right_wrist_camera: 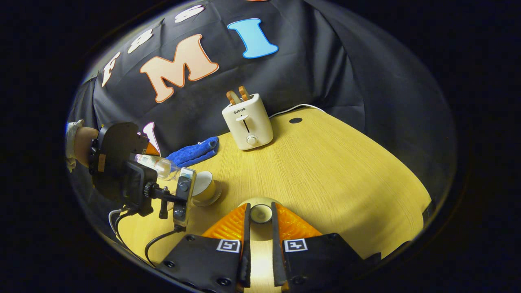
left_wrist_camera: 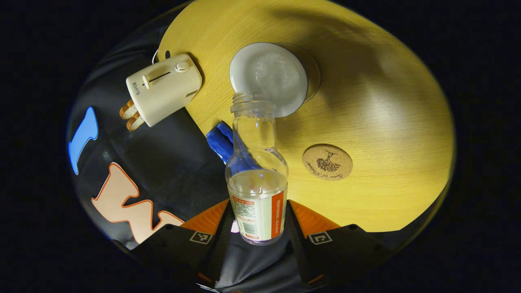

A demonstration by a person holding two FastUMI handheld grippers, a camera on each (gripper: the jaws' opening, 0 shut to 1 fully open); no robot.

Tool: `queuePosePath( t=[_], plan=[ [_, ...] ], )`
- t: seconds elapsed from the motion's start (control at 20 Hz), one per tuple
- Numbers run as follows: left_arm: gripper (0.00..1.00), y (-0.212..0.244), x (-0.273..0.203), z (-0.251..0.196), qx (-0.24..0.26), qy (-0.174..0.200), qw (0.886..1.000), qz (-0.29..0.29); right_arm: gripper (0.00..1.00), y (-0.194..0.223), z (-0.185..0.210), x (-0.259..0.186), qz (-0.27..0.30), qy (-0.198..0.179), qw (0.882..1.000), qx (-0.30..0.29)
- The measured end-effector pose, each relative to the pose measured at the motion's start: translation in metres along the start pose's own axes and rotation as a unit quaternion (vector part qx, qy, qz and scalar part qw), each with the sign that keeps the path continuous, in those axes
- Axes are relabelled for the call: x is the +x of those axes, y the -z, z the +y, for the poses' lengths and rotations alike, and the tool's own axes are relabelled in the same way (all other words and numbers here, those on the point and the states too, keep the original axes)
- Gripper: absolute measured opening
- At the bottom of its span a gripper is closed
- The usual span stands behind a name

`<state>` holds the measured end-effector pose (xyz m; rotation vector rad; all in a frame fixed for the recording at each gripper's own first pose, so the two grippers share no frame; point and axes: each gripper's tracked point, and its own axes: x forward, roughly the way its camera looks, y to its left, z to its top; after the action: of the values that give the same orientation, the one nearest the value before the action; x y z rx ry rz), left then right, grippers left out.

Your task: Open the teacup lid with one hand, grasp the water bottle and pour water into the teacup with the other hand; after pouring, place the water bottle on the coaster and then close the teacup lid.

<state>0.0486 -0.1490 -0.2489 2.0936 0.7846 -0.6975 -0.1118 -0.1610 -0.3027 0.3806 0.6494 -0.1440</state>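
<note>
Left claw (left_wrist_camera: 259,219) pinching water bottle (left_wrist_camera: 257,171) over teacup (left_wrist_camera: 268,79), right claw (right_wrist_camera: 260,217) pinching lid (right_wrist_camera: 261,212), SUPOR toaster (right_wrist_camera: 247,121)

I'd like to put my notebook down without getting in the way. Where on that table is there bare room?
The widest bare stretch of table lies right of the toaster, out to the far edge. Another free patch surrounds the coaster. It is crowded near the teacup, where the left gripper tips the bottle, beside the blue cloth.

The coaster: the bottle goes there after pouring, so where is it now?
In the left gripper view the cork coaster lies bare on the yellow table, right of the tilted water bottle and below the teacup.
</note>
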Motion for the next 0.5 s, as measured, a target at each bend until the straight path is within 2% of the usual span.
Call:
queuePosePath(
  t=[0.1,0.25,0.3,0.4,0.5],
  plan=[
    [0.70,0.005,-0.002,0.001,0.008,-0.002,1.000,0.006,0.25,0.001,0.001,0.001,0.001,0.000,1.000,0.002],
    [0.70,0.007,-0.003,0.002,0.008,-0.004,1.000,0.007,0.28,0.000,0.003,0.004,0.002,-0.002,1.000,0.001],
    [0.70,0.005,-0.004,0.001,0.004,-0.003,1.000,0.003,0.25,-0.001,0.004,0.004,0.002,-0.002,1.000,-0.001],
    [0.70,0.002,-0.003,-0.004,-0.013,-0.001,1.000,-0.010,0.25,-0.002,0.006,0.002,0.005,-0.004,1.000,-0.004],
    [0.69,-0.007,0.001,-0.010,-0.057,0.003,0.998,-0.034,0.28,-0.003,0.010,0.002,0.008,-0.005,1.000,-0.010]
  ],
)
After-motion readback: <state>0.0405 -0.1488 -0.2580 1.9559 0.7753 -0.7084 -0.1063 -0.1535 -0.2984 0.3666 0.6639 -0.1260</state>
